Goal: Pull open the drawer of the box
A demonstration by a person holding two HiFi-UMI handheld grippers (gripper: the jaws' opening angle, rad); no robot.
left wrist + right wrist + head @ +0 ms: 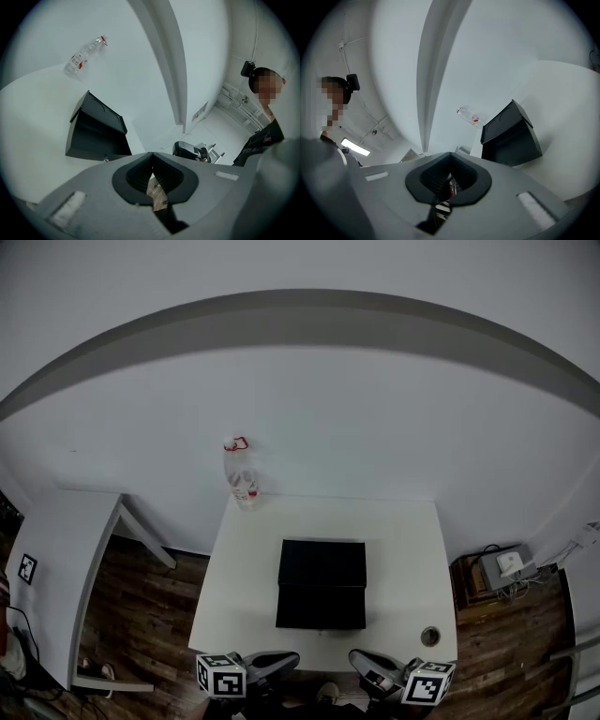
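A black box [322, 582] sits in the middle of the white table [403, 549], its drawer front facing the near edge. A small knob [106, 159] shows low on that front. Both grippers hang below the table's near edge, apart from the box. The left gripper [289, 659] is shut with nothing in it, and the box [96, 129] lies ahead to its left. The right gripper [358, 658] is also shut and empty, with the box [511, 136] ahead to its right. The left gripper [152, 163] and right gripper [450, 172] each show jaws meeting at the tip.
A clear plastic bottle [241, 474] with a red cap ring stands at the table's back left corner. A round cable hole [430, 636] is at the front right. A second white table [66, 549] stands to the left; a grey device [506, 566] lies on the wooden floor, right.
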